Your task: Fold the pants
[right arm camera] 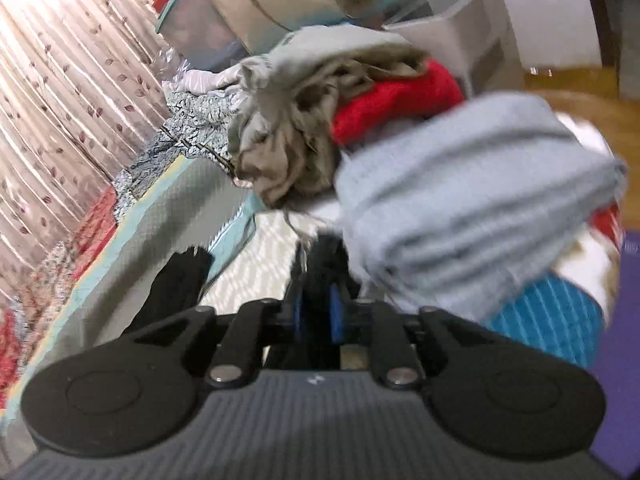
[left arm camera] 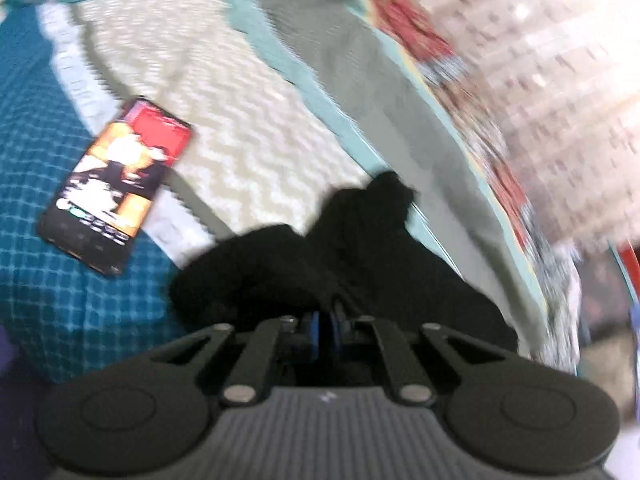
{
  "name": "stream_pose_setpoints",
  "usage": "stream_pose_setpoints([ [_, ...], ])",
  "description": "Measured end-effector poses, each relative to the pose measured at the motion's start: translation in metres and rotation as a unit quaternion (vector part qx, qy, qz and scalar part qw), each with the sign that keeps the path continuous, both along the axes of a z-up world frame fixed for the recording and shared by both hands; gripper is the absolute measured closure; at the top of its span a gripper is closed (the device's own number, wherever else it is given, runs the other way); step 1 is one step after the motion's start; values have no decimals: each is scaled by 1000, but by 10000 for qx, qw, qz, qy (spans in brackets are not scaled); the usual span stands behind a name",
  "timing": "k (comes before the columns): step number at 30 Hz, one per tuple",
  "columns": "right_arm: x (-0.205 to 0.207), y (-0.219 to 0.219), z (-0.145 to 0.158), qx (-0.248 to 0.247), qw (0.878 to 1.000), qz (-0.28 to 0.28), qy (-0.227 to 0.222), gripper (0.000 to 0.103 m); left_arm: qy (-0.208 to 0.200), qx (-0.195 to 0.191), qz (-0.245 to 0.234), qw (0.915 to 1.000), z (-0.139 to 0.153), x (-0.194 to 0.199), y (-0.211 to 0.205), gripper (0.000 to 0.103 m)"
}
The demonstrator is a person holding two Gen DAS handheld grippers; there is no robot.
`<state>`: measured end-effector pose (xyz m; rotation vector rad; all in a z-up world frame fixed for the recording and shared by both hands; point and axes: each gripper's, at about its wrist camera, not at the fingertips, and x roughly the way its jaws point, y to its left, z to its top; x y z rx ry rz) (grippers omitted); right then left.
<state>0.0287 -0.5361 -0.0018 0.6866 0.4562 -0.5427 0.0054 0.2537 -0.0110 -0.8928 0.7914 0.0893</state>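
The black pants (left arm camera: 344, 256) hang bunched from my left gripper (left arm camera: 325, 322), which is shut on the fabric and holds it over the bed. In the right wrist view a black strip of the pants (right arm camera: 180, 284) hangs at the left, and more black cloth sits between the fingers of my right gripper (right arm camera: 318, 276), which is shut on it. Both views are blurred by motion.
A phone (left arm camera: 120, 188) with a lit screen lies on the teal checked bedding (left arm camera: 60, 300) beside a cream zigzag blanket (left arm camera: 248, 128). A heap of clothes, grey (right arm camera: 472, 208), red (right arm camera: 396, 100) and beige (right arm camera: 288, 136), lies ahead of the right gripper. Curtains (right arm camera: 60, 100) hang at the left.
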Motion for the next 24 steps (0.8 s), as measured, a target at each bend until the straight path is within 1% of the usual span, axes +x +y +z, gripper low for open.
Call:
stream_pose_setpoints([
  [1, 11, -1, -3, -67, 9997, 159, 171, 49, 166, -125, 129, 9997, -6, 3, 4, 98],
  [2, 15, -2, -7, -123, 9993, 142, 314, 49, 255, -313, 166, 9990, -12, 4, 6, 97],
  [3, 10, -2, -10, -106, 9992, 36, 376, 49, 257, -440, 137, 9986, -16, 4, 6, 97],
  [4, 1, -4, -14, 6, 9996, -15, 284, 49, 264, -398, 66, 9988, -18, 4, 5, 97],
  [6, -19, -5, -20, 293, 9996, 0, 24, 49, 349, -174, -49, 9992, -20, 3, 1, 96],
  [8, -36, -5, -28, 478, 9988, 46, 33, 49, 448, -219, -76, 9987, -25, 5, 3, 96],
  [11, -45, -2, -36, 661, 9977, 165, 70, 49, 459, -316, -28, 9984, -27, 4, 5, 95],
  [14, -35, 8, -39, 681, 9969, 316, 219, 49, 435, -310, -34, 9986, -26, 4, 4, 95],
  [17, -21, 11, -44, 714, 9966, 279, 317, 49, 448, -325, -24, 9985, -26, 4, 4, 95],
  [19, -14, 8, -54, 914, 9948, 134, 425, 49, 461, -340, -12, 9984, -27, 4, 5, 95],
  [20, -9, 5, -63, 1117, 9927, 39, 451, 48, 466, -339, -13, 9983, -27, 5, 5, 95],
  [21, -9, 4, -68, 1260, 9912, -21, 399, 48, 476, -331, -13, 9983, -27, 5, 5, 95],
  [22, -7, 5, -70, 1272, 9913, -56, 344, 53, 477, -323, -16, 9983, -27, 6, 5, 95],
  [23, -5, 7, -68, 1174, 9925, -26, 351, 82, 470, -311, -24, 9984, -26, 6, 4, 95],
  [24, -3, 9, -65, 1191, 9921, 65, 377, 90, 451, -299, -43, 9985, -25, 7, 4, 95],
])
